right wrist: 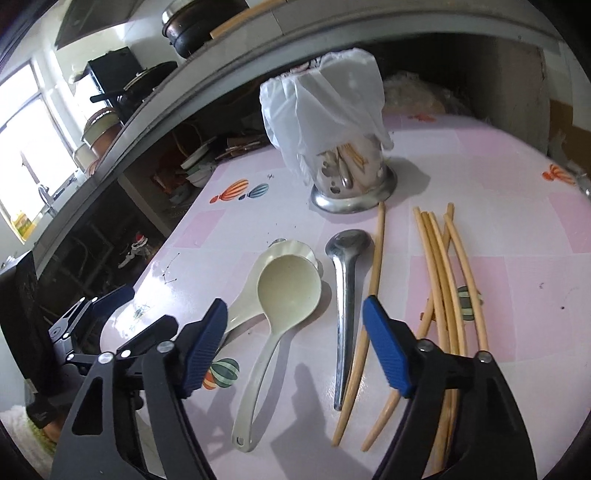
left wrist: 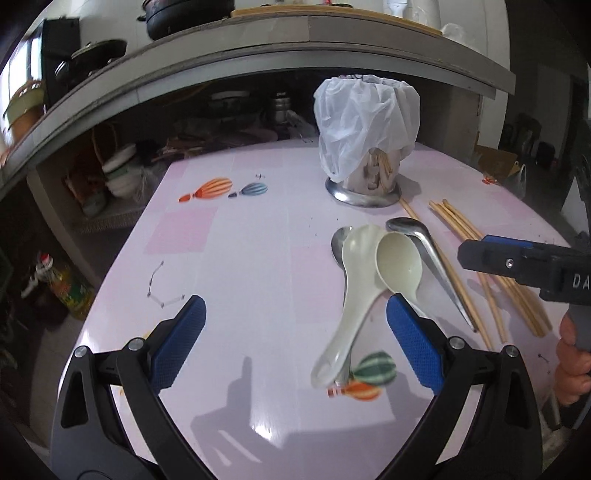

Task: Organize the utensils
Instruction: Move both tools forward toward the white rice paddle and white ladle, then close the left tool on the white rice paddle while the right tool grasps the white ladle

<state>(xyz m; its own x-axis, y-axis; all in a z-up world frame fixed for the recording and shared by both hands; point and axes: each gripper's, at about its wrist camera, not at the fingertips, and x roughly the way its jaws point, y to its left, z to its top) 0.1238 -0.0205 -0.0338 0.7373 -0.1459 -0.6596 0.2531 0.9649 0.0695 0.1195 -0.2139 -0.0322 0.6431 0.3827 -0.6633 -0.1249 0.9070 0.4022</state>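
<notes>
My right gripper (right wrist: 295, 343) hovers with jaws apart above the pink table (right wrist: 517, 258), over a cream ladle (right wrist: 280, 306), a metal spoon (right wrist: 345, 280) and loose chopsticks (right wrist: 447, 280), the bag-covered steel holder (right wrist: 343, 173) standing beyond.

Black body of the right hand-held gripper (left wrist: 524, 264): white letters "DA", cut off by the picture's edge.
Yellow oil bottle on the floor (left wrist: 68, 288): a label too small and blurred to read.
Pink patterned surface (left wrist: 240, 258): balloon drawings only, no lettering.

Black pot (left wrist: 184, 16), oil bottle (left wrist: 68, 288), stacked bowls (left wrist: 120, 173)
</notes>
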